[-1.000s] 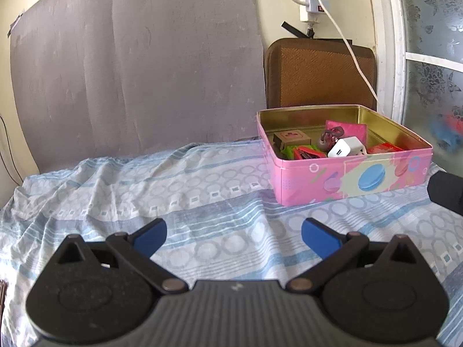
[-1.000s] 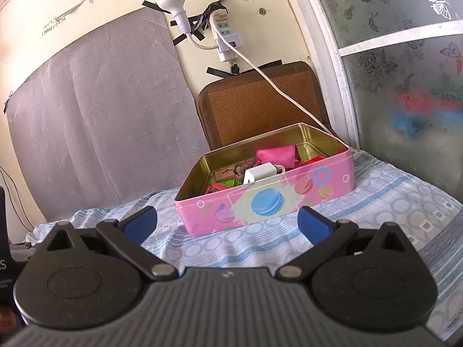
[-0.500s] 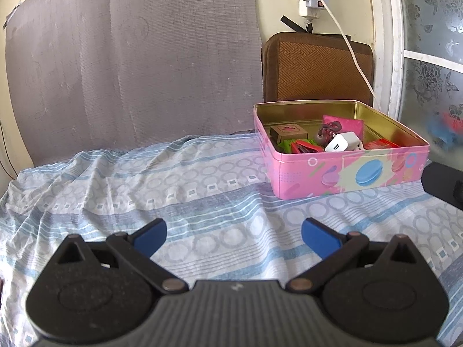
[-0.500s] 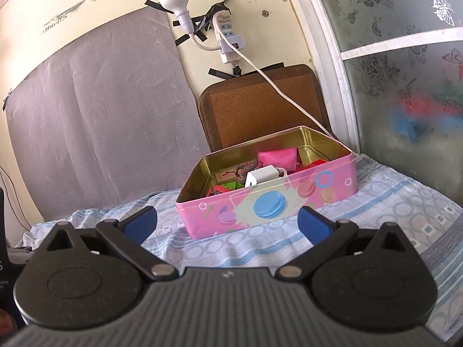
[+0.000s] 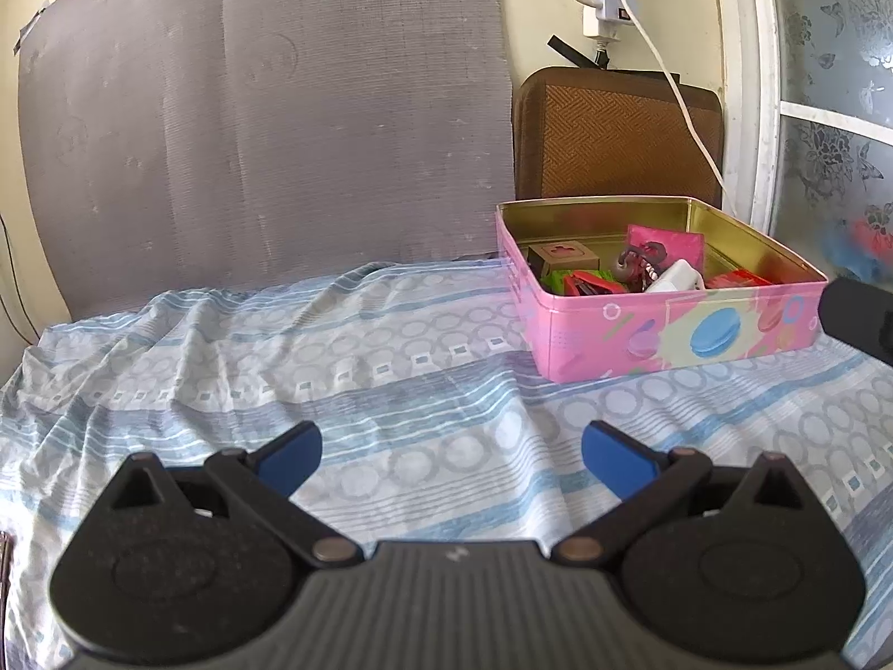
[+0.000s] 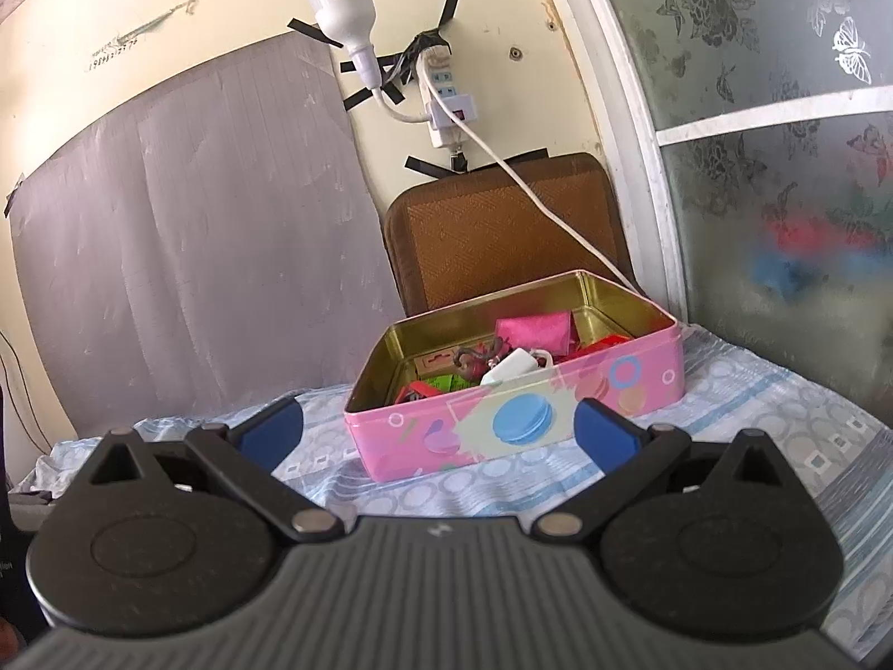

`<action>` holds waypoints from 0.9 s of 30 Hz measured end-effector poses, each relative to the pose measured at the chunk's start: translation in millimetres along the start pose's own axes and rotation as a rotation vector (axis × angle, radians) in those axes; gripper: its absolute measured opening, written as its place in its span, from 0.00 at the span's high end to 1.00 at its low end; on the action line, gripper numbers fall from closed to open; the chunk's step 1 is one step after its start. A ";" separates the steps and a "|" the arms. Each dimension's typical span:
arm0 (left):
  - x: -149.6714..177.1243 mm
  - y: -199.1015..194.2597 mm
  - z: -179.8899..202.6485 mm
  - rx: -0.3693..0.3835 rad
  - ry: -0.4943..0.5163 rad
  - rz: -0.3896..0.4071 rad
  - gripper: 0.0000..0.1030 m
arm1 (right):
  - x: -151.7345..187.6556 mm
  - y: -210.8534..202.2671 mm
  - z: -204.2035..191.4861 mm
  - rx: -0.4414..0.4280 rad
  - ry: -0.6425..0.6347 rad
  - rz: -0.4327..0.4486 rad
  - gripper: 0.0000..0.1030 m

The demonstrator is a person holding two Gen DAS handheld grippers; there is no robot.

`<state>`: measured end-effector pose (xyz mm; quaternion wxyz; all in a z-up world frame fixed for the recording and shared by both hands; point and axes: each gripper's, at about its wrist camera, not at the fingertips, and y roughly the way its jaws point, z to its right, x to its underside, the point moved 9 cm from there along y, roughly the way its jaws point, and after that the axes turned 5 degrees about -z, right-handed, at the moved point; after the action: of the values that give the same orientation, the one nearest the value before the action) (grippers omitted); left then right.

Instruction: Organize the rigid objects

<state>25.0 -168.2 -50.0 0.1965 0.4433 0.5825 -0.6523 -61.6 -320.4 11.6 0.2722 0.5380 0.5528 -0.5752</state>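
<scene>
One pink tin (image 5: pixel 664 329), lid off, sits on the bed sheet (image 5: pixel 335 368) in front of one brown cushion (image 5: pixel 614 134). In the tin I count one white charger (image 5: pixel 672 276), one brown box (image 5: pixel 563 257) and one pink packet (image 5: pixel 667 243); the other pieces are too jumbled to count. My left claw (image 5: pixel 449 455) and right claw (image 6: pixel 438 427) are both spread and empty. Since a second ago the left view has drawn back, so the tin looks smaller; the right view has edged left.

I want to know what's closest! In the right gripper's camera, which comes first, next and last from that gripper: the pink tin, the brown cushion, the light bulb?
1. Pink tin, on the bedsheet just ahead of the right gripper.
2. Brown cushion, upright behind the tin.
3. Light bulb, high on the wall, upper left.
</scene>
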 end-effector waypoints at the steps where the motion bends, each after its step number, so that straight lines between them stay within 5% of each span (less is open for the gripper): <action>1: 0.4 -0.3 -0.1 -0.001 0.001 0.000 0.00 | 0.1 0.0 -0.5 0.000 0.000 0.000 0.00; 14: -1.3 -8.8 -9.6 -0.050 0.014 0.062 0.00 | 2.0 0.2 -3.0 0.003 0.004 0.001 0.00; 27: 3.9 -4.8 -6.5 -0.016 0.009 0.028 0.00 | 3.5 0.5 -0.7 0.002 0.015 -0.007 0.00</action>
<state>21.5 -160.0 -49.9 0.2066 0.4527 0.5822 -0.6430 -62.0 -318.8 8.4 0.2658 0.5407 0.5561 -0.5725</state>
